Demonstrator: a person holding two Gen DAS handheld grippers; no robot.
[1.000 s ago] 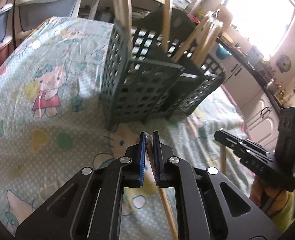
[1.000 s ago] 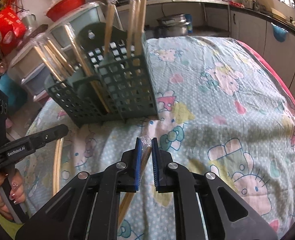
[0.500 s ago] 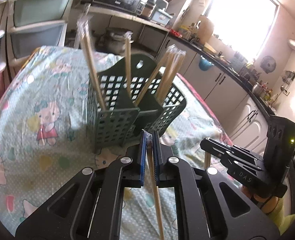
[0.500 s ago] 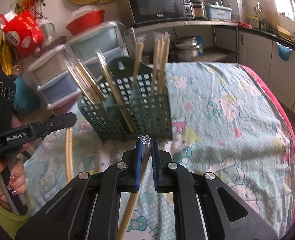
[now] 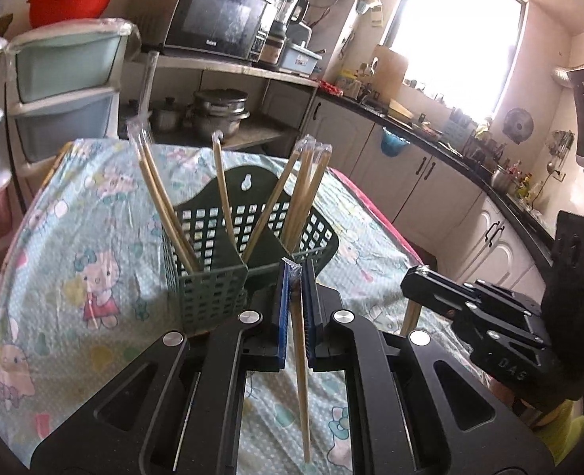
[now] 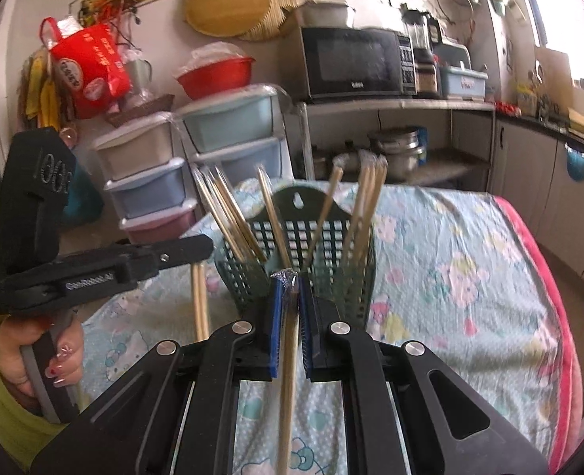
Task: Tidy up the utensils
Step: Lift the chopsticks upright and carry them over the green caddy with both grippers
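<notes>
Chopsticks (image 5: 161,198) fan above caddy (image 5: 212,297); gaps between; tablecloth (image 6: 470,277) bare right.

The right gripper (image 5: 430,281) has the letters "DAS" on its side. The left gripper (image 6: 196,247) has "GenRobot.ai" on its arm. The microwave's (image 5: 216,19) brand is too small to read.

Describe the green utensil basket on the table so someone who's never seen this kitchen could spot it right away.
Start at the table covered in a pale blue cartoon-cat cloth, in front of the microwave shelf. Near its middle stands a dark green plastic basket with lattice walls and a raised back with a keyhole slot. It is the only container on the cloth, with plastic-wrapped chopsticks sticking up out of its compartments.
</notes>
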